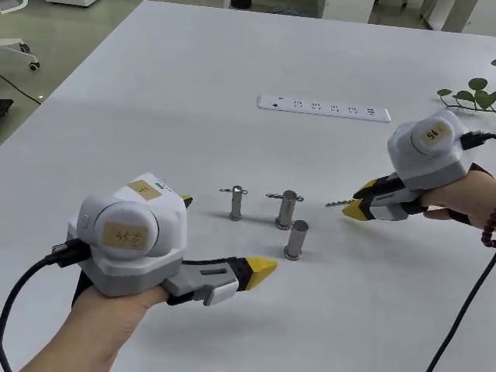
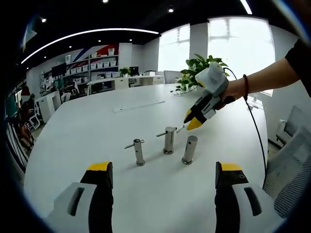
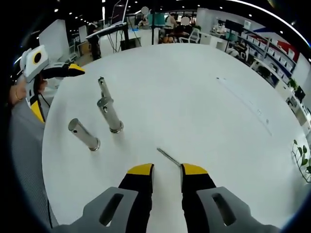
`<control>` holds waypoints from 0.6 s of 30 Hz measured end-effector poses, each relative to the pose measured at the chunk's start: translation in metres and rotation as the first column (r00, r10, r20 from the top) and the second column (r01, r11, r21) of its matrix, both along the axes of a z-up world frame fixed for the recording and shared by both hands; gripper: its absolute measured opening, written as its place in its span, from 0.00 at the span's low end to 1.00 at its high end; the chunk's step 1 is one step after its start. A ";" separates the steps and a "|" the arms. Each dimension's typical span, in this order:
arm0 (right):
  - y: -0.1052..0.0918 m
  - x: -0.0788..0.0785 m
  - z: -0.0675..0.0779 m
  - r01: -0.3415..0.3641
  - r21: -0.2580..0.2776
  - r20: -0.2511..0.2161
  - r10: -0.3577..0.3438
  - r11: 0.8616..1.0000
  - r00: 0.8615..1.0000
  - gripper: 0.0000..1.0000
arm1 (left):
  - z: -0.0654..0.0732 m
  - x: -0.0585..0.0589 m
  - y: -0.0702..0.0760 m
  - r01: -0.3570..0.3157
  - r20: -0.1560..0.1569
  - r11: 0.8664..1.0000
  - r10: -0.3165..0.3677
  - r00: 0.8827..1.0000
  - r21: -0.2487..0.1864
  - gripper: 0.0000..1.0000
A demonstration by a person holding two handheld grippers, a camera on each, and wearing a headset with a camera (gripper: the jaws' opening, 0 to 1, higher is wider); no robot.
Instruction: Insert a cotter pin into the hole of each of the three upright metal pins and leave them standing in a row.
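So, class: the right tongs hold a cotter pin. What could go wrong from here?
The cotter pin is pinched by its end in the right tongs, so it might twist or slip at the hole. The bare metal pin stands free beside a fitted metal pin; a sideways push could topple both, as the open left tongs steady nothing.

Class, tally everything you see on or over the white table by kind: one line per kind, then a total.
Metal pins: 3
Cotter pins: 3
Left gripper and right gripper: 2
Power strip: 1
Plant: 1
Total: 10
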State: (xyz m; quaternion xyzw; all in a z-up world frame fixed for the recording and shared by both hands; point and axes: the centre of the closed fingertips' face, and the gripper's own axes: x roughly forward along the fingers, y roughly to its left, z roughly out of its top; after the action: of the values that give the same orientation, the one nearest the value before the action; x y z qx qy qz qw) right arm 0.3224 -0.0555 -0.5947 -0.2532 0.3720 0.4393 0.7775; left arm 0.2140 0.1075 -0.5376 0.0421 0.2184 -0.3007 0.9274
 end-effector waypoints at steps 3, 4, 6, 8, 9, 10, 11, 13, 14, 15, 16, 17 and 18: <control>0.001 0.003 -0.002 -0.021 -0.006 -0.004 0.021 1.000 1.000 0.16 | -0.001 0.000 -0.001 0.004 -0.004 1.000 -0.004 1.000 0.000 0.84; 0.000 0.004 -0.004 -0.026 -0.019 -0.003 0.026 0.999 1.000 0.16 | -0.002 -0.001 -0.001 0.007 -0.006 1.000 -0.007 1.000 0.001 0.84; -0.002 0.008 -0.007 -0.032 -0.039 -0.010 0.031 0.999 0.999 0.15 | -0.002 -0.001 -0.002 0.011 -0.009 1.000 -0.011 1.000 0.003 0.84; -0.004 0.012 -0.008 -0.035 -0.042 -0.019 0.034 0.999 0.999 0.14 | -0.003 -0.002 -0.002 0.014 -0.010 1.000 -0.014 1.000 0.004 0.83; -0.005 0.013 -0.009 -0.044 -0.052 -0.022 0.042 0.998 0.999 0.14 | -0.002 -0.002 -0.002 0.014 -0.009 1.000 -0.014 1.000 0.005 0.83; -0.005 0.013 -0.009 -0.051 -0.057 -0.022 0.050 0.997 0.999 0.14 | -0.002 -0.001 -0.001 0.011 -0.007 1.000 -0.011 1.000 0.004 0.83; -0.005 0.013 -0.009 -0.055 -0.059 -0.025 0.053 0.997 0.998 0.14 | -0.002 -0.001 -0.001 0.010 -0.005 1.000 -0.010 1.000 0.002 0.82; -0.004 0.012 -0.010 -0.066 -0.066 -0.047 0.063 0.996 0.997 0.13 | -0.001 -0.001 0.000 0.009 -0.005 1.000 -0.009 1.000 0.001 0.81; -0.005 0.010 -0.012 -0.073 -0.077 -0.058 0.069 0.994 0.996 0.13 | -0.001 -0.001 0.000 0.009 -0.006 1.000 -0.009 1.000 0.001 0.81; -0.006 0.009 -0.013 -0.083 -0.092 -0.063 0.078 0.992 0.995 0.13 | -0.001 -0.001 0.000 0.009 -0.006 1.000 -0.009 1.000 0.002 0.80; -0.006 0.008 -0.014 -0.096 -0.102 -0.068 0.089 0.990 0.994 0.12 | -0.001 -0.001 0.001 0.007 -0.005 1.000 -0.007 1.000 0.003 0.80; -0.004 0.007 -0.012 -0.098 -0.091 -0.074 0.092 0.991 0.993 0.10 | -0.001 -0.001 0.001 0.006 -0.004 1.000 -0.006 1.000 0.003 0.80; -0.004 0.005 -0.013 -0.104 -0.099 -0.084 0.096 0.990 0.992 0.09 | 0.000 -0.001 0.001 0.004 -0.002 1.000 -0.004 1.000 0.002 0.79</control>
State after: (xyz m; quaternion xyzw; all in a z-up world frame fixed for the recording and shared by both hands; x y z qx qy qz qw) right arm 0.3274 -0.0599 -0.6075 -0.2937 0.4117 0.4676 0.7250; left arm 0.2129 0.1089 -0.5379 0.0431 0.2196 -0.3024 0.9266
